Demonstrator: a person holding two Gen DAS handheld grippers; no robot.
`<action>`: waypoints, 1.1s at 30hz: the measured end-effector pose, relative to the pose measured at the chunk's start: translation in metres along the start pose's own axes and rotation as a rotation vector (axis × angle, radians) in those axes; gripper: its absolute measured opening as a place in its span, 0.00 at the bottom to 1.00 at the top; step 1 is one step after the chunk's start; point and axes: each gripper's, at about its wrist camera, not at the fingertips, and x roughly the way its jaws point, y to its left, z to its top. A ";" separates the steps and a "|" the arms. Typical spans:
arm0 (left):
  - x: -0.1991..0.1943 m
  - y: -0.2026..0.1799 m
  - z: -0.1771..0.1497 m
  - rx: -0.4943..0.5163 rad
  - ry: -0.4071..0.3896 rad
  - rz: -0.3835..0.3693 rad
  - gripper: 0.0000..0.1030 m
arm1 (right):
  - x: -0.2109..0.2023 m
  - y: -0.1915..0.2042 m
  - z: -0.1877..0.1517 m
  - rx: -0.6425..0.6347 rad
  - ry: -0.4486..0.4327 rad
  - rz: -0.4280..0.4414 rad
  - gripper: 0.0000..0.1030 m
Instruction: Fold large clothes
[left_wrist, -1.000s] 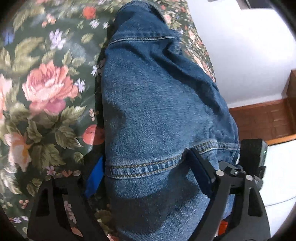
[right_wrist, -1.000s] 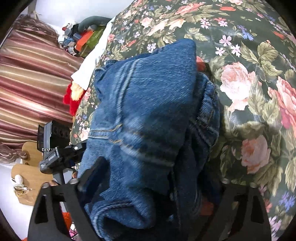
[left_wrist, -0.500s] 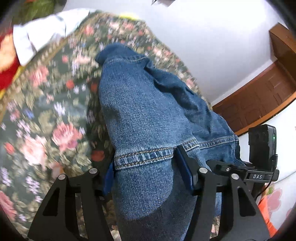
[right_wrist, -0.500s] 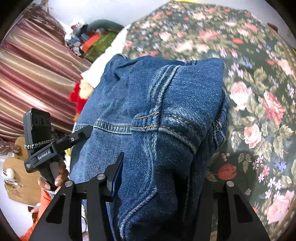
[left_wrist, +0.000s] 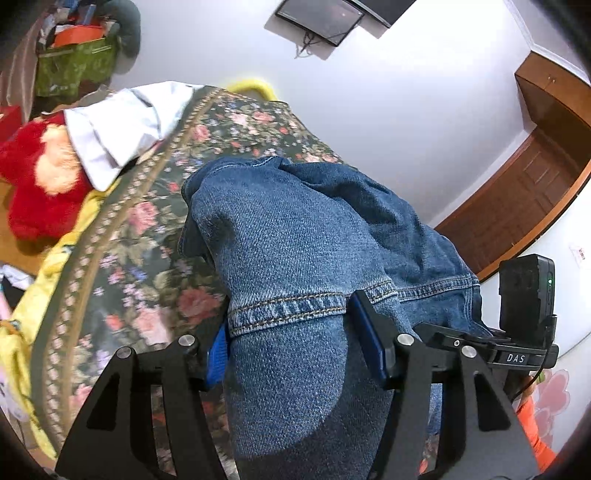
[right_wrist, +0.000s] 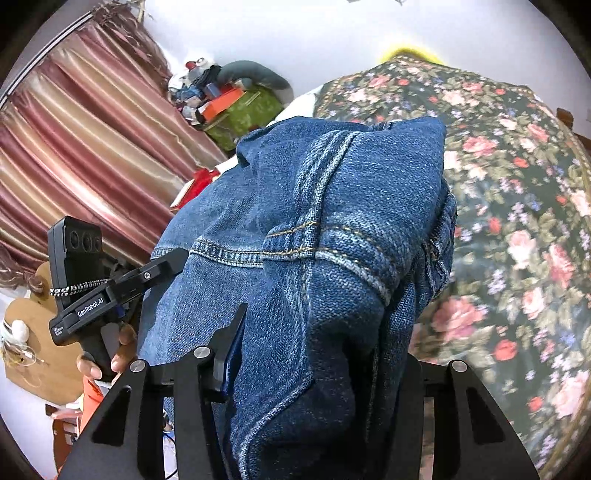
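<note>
Lifted higher than a second ago: blue denim garment (left_wrist: 295, 258), bunched, hanging above the dark floral bedspread (left_wrist: 147, 229). Left gripper (left_wrist: 288, 339) clamped on its stitched hem; right gripper (right_wrist: 314, 354) clamped on a thick seamed fold. More wall now showing.

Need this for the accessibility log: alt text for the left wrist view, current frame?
The left hand-held gripper is shut on a bunched fold of blue denim jeans, held up above a dark floral bedspread. A red plush toy and white cloth lie at the bed's far left edge; the right hand-held gripper shows at right, white wall behind.
</note>
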 end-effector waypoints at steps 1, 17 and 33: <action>-0.003 0.007 -0.003 -0.005 0.003 0.007 0.58 | 0.005 0.004 -0.004 0.005 0.007 0.004 0.46; 0.019 0.108 -0.083 -0.132 0.138 0.110 0.58 | 0.126 0.000 -0.064 0.050 0.197 -0.008 0.46; 0.024 0.097 -0.107 0.028 0.103 0.282 0.59 | 0.121 -0.027 -0.072 -0.002 0.270 -0.097 0.61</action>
